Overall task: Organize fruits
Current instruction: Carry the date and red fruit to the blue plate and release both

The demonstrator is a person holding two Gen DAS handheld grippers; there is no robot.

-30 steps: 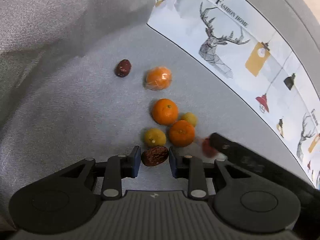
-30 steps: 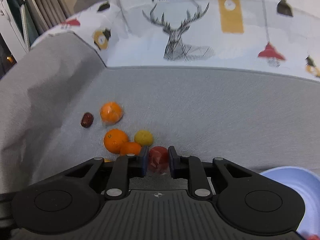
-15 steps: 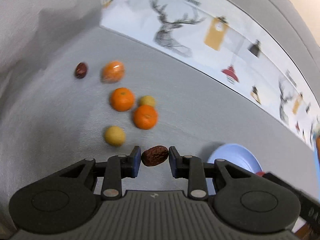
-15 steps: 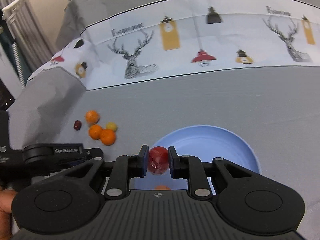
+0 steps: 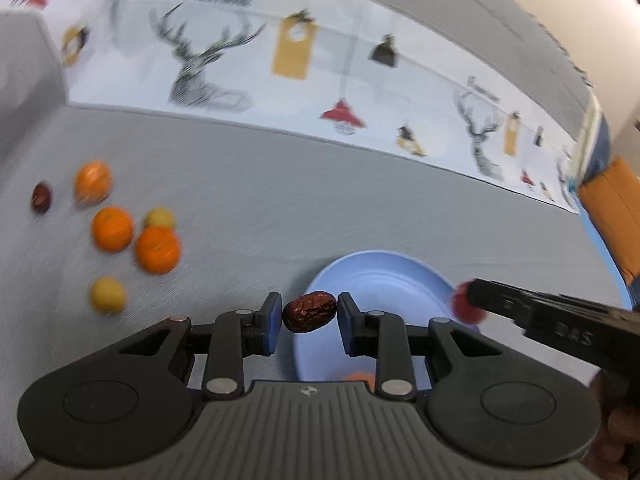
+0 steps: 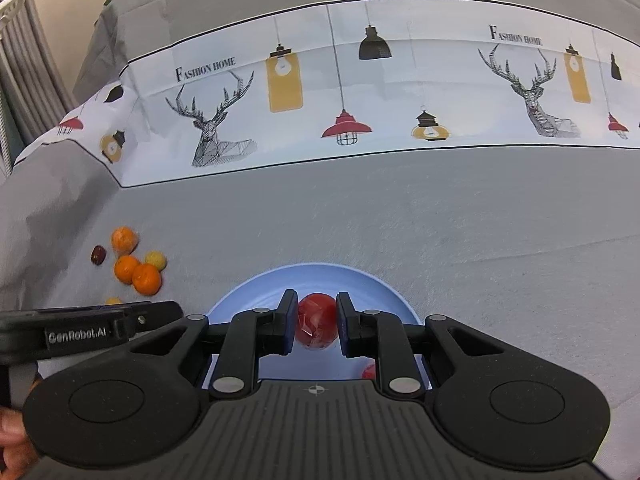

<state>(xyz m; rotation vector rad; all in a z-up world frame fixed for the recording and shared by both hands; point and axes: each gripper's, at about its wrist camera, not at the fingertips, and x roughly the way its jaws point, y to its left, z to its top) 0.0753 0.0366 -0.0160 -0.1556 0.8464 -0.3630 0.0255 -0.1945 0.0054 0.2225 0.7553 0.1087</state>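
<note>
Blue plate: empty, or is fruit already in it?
Not empty. The blue plate already holds a small red fruit near its front edge; an orange piece shows too.

My date looks wrinkled and dull; my red fruit is glossy. The plate is smooth plastic, the cloth matt weave.

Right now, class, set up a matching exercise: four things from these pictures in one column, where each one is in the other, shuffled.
Things:
1. wrinkled brown date
2. red fruit
3. blue bowl
4. loose oranges

Places:
A. on the grey cloth, left of the bowl
B. between the left gripper's pads
C. below the right gripper
D. between the right gripper's pads

Pairs: 1-B, 2-D, 3-C, 4-A
</note>
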